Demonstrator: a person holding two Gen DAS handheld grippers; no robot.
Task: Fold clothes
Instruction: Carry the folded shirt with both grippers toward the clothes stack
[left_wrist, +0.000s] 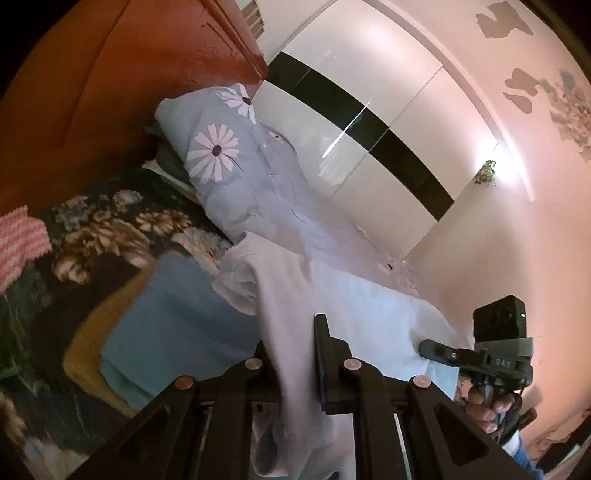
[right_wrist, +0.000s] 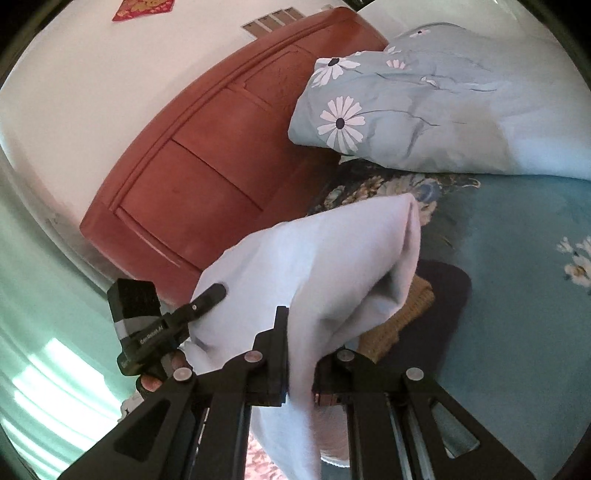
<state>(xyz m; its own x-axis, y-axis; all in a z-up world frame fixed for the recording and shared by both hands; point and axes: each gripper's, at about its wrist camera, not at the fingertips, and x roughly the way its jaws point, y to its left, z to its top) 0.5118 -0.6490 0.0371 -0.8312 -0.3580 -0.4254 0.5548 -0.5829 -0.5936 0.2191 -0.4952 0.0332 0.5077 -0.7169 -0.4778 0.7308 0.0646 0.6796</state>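
A pale lilac-white garment (left_wrist: 354, 295) hangs in the air between my two grippers, above the bed. My left gripper (left_wrist: 295, 354) is shut on one edge of it; the cloth runs down between its fingers. My right gripper (right_wrist: 299, 354) is shut on another edge of the same garment (right_wrist: 310, 266), which bulges up and to the right. In the left wrist view my right gripper (left_wrist: 439, 350) shows at the garment's far edge. In the right wrist view my left gripper (right_wrist: 210, 295) shows pinching the cloth at the left.
A stack of folded clothes, blue (left_wrist: 177, 321) over mustard yellow (left_wrist: 88, 332), lies on the dark floral bedspread (left_wrist: 110, 229). A daisy-print blue pillow (right_wrist: 424, 107) leans by the red-brown headboard (right_wrist: 207, 177). A pink striped item (left_wrist: 18, 240) lies at left. White wardrobe doors (left_wrist: 369, 110) stand behind.
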